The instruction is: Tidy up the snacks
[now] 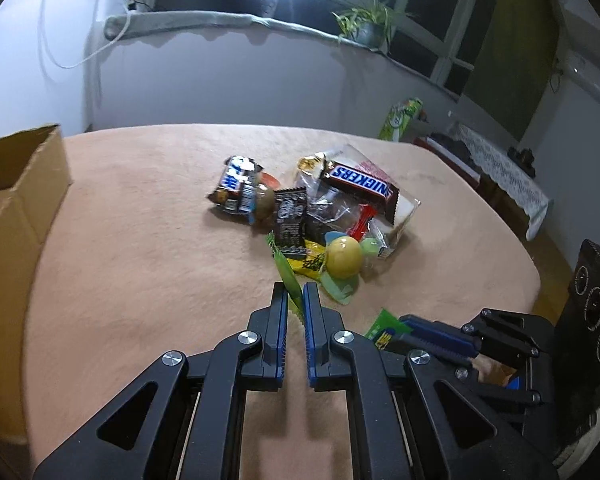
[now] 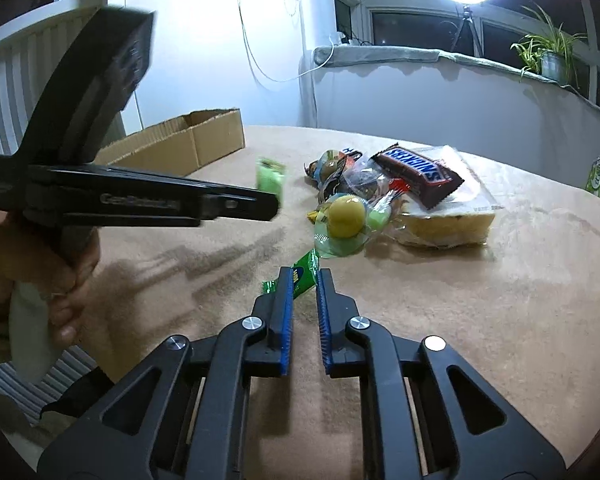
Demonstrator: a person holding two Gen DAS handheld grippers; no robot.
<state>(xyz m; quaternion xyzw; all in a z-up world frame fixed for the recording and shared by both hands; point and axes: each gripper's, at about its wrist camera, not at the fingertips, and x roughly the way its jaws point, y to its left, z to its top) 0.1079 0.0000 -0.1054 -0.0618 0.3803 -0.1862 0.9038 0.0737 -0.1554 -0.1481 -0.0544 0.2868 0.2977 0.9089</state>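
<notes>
On the peach cloth [image 1: 140, 240] covering the table, a heap of snacks is lying near the middle: a Snickers bar [image 1: 360, 182] is resting on top of a clear bag [image 1: 396, 216], a black sachet [image 1: 290, 216] is sitting beside a crumpled wrapper [image 1: 236, 188], and a yellow ball [image 1: 343, 257] in clear wrap is lying at the near edge of the heap, touching a yellow packet [image 1: 310, 264]. A cardboard box [image 1: 16, 208] is standing open at the far left edge of the table, well apart from the heap.

The left gripper [image 1: 296, 300] is pinching a thin green sachet [image 1: 286, 276] between its blue pads, which are pressed together on it; in the right wrist view the sachet [image 2: 271, 176] is showing at the tip of that gripper [image 2: 274, 204], raised off the cloth and blurred. A hand [image 2: 60, 272] is gripping its handle at the left of that view.

The right gripper [image 2: 305, 284] is closed on a green bar [image 2: 300, 280], the wrapper angling up between the pads and sticking out on the left side, just beside the wrapped ball [image 2: 346, 216]. From the left wrist view the same bar [image 1: 386, 328] is showing at the tip of the right gripper [image 1: 416, 330], low over the cloth
</notes>
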